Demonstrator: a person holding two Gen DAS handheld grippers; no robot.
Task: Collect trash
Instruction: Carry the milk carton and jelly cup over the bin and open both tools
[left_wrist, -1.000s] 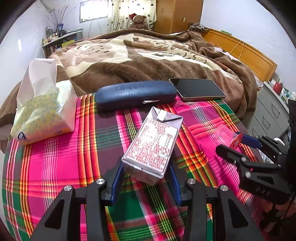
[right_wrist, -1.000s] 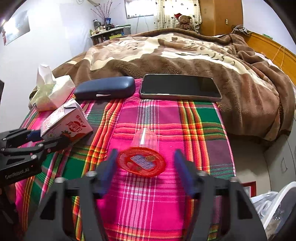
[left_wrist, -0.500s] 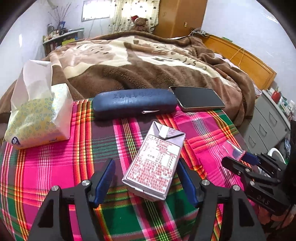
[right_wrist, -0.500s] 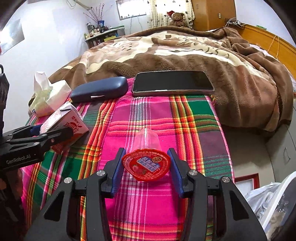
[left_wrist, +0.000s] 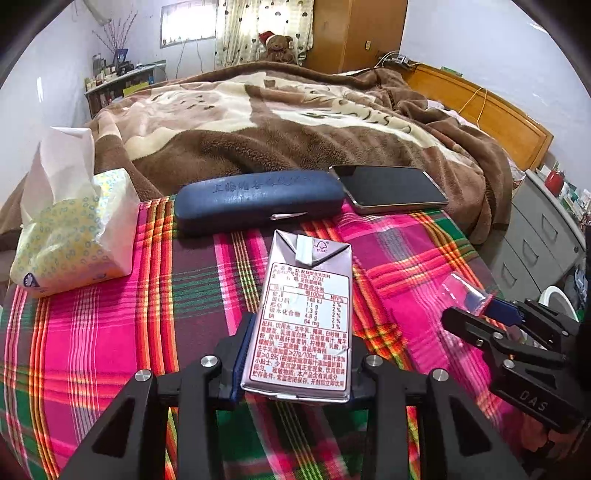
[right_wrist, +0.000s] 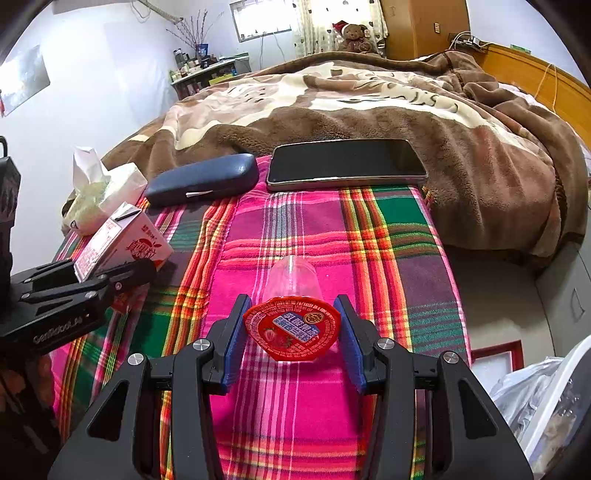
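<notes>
A small drink carton (left_wrist: 303, 314) lies on the plaid cloth (left_wrist: 110, 332). My left gripper (left_wrist: 295, 358) is shut on the carton, its blue pads pressed on both sides; it also shows in the right wrist view (right_wrist: 122, 243). A clear jelly cup with a red foil lid (right_wrist: 291, 326) lies on its side on the cloth. My right gripper (right_wrist: 291, 339) has closed on the cup's lid rim, pads touching it on each side. In the left wrist view the cup (left_wrist: 461, 291) sits at the right gripper's tips (left_wrist: 487, 314).
A tissue pack (left_wrist: 70, 236), a dark blue glasses case (left_wrist: 258, 201) and a phone (left_wrist: 388, 188) lie at the cloth's far edge against a brown blanket (left_wrist: 277, 122). A white bin with a plastic bag (right_wrist: 546, 398) stands lower right. Grey drawers (left_wrist: 535, 240) are at the right.
Both grippers have closed: the left pads came in onto the carton, the right pads came in onto the jelly cup's lid. Both views have moved slightly closer.
</notes>
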